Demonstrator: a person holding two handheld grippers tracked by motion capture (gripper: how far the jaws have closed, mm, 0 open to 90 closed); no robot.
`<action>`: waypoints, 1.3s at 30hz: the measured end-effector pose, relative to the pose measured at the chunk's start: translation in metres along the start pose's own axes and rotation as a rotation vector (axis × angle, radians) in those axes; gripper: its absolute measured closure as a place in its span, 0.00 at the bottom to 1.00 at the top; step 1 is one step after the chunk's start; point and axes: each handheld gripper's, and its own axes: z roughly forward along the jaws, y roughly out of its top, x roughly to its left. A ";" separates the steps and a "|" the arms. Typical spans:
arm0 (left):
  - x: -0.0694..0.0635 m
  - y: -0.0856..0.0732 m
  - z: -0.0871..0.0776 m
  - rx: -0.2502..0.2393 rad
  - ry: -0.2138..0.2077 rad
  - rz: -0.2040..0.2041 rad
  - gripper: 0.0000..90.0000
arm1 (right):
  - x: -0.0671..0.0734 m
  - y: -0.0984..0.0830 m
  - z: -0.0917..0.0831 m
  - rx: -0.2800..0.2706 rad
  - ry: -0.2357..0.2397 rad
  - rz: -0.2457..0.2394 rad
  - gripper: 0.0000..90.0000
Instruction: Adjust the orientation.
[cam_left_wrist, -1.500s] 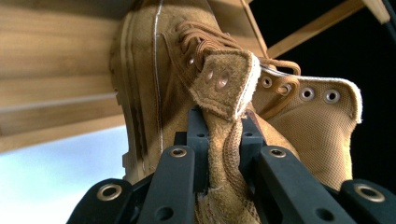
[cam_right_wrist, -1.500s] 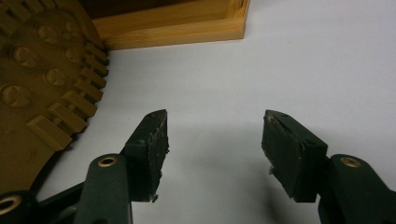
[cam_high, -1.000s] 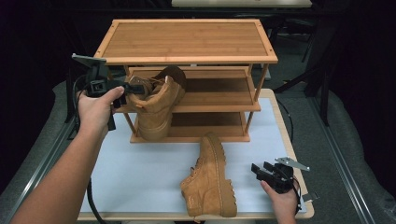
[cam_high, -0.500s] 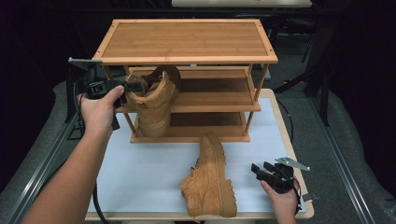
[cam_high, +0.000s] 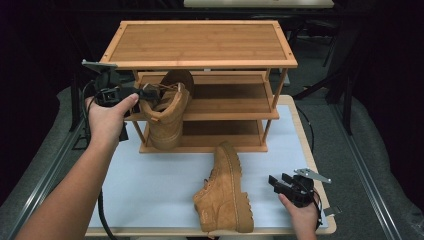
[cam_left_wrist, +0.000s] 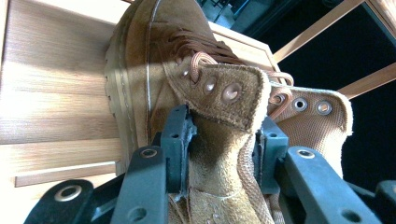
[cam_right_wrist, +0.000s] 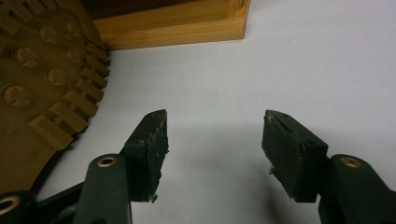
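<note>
Boot (cam_high: 167, 112) in tan suede stands at the left end of the bamboo shoe rack (cam_high: 200, 42), heel down near the bottom shelf's left front corner and toe up past the middle shelf. My left gripper (cam_high: 150, 95) reaches it from the left; its jaws have just been opening, and in the left gripper view the collar flap (cam_left_wrist: 219, 116) still sits between the pads (cam_left_wrist: 177, 140), which look eased off it. My right gripper (cam_high: 280, 182) rests near the worktop's (cam_high: 150, 185) front right corner, jaws spread wide over bare white surface. The second boot (cam_high: 225, 192) lies just beside it at the front edge, its sole (cam_right_wrist: 42, 79) facing that gripper
</note>
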 end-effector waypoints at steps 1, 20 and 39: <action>0.000 0.000 0.000 0.001 -0.001 0.000 0.71 | 0.000 0.000 0.000 0.000 0.000 0.000 0.45; -0.003 0.001 -0.035 0.029 0.003 0.065 0.67 | 0.001 0.000 0.000 0.008 -0.002 -0.004 0.44; 0.072 -0.076 -0.062 0.041 0.031 0.137 0.70 | 0.023 0.014 -0.012 -0.013 0.058 -0.068 0.67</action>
